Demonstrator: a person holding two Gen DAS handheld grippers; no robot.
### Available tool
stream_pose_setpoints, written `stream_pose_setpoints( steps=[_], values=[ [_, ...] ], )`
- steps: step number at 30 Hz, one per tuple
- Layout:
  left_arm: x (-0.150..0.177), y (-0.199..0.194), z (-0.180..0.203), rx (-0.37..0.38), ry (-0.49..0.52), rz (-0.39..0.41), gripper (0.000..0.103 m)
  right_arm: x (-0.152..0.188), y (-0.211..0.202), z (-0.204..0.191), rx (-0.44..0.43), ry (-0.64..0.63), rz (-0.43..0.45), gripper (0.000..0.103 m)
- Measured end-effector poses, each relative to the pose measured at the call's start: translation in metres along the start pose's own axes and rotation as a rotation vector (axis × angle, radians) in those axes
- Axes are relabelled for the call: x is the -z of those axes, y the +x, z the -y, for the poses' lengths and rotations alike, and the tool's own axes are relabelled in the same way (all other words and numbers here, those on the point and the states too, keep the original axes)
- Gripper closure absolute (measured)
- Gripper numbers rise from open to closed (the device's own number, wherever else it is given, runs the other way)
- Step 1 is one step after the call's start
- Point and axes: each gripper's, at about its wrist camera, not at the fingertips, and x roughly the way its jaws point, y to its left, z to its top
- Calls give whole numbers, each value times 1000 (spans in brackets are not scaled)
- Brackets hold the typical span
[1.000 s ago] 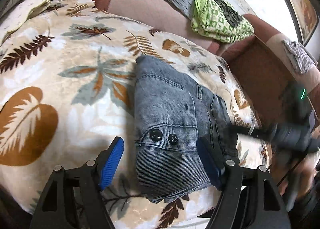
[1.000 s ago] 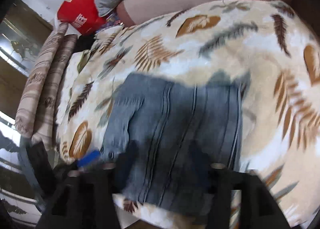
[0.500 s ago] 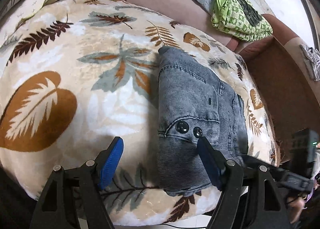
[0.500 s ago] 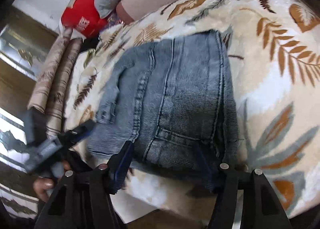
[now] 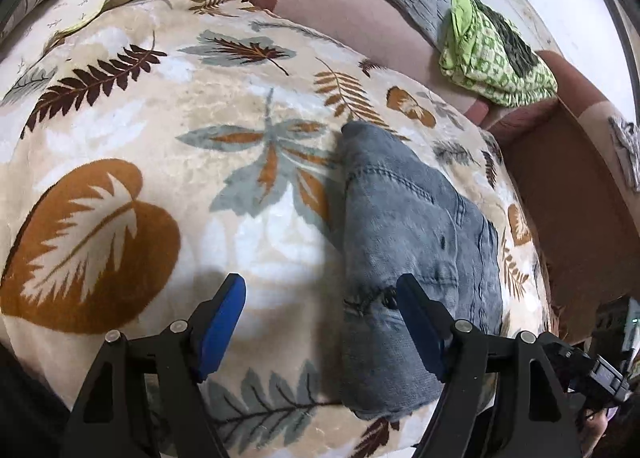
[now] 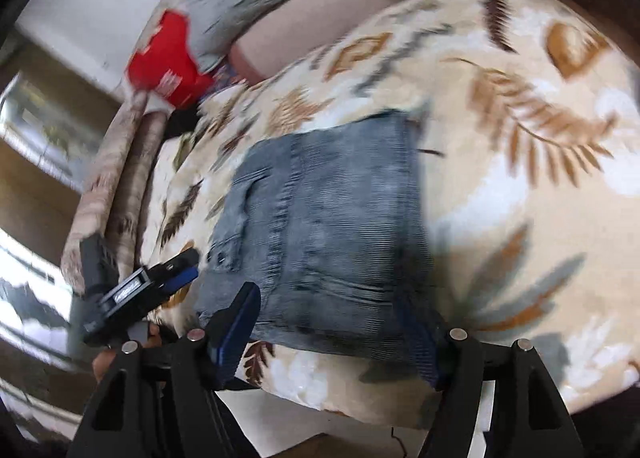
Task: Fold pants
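Pants (image 5: pixel 404 258) lie folded into a compact denim rectangle on the leaf-print blanket (image 5: pixel 120 138), near its front edge, w/ the sofa back (image 5: pixel 340 6) behind. Nothing of mine touches them.

What's changed: a sec ago the bundle sat between my left fingers (image 5: pixel 224 322), buttons centred in that view. Now my left gripper (image 5: pixel 320 322) has slid left & back; only its right pad overlaps the denim's near-left edge in the picture, and the buttons are mostly hidden behind it. The fingers stay spread wide, nothing held.

Right gripper (image 6: pixel 332 334) has also pulled back vs half a sec ago: bundle looks smaller & farther in the right wrist view, the frame is motion-blurred. Its fingers are wide too, empty, framing the near hem from above. My left tool shows at the left of that view, just off the bundle's corner.

Shape of the bundle matches the earlier frames, no new crease, edges roughly squared.

My read: folding's basically done, both hands are retreating. Maybe one last pat or square-up left, else finished. Risk is low; thick denim could spring open a bit at the top layer.

Green patterned cloth (image 5: pixel 492 58) sits on the sofa back, not part of this.
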Motion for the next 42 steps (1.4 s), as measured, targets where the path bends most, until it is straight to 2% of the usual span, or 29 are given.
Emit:
stream_pose_setpoints(
  steps=[4,8,12,23,36,42],
  values=[
    [-10,11,-6,23,-20,-29,25,-11,-9,25,15,84,12,31],
    [-18,16,-7,56,-10,-32,25,-26,-9,26,1,111,39,31],
    [-24,27,-5,55,-14,-56,25,-24,-1,22,-3,110,48,31],
    [-22,14,8,-4,-7,-27,25,-9,-5,36,-198,104,138,31],
    [-24,25,24,-43,-53,-50,25,-7,-19,52,-256,130,165,31],
    [-26,20,24,-19,-56,-32,25,-6,-19,59,-248,140,164,31]
  ],
)
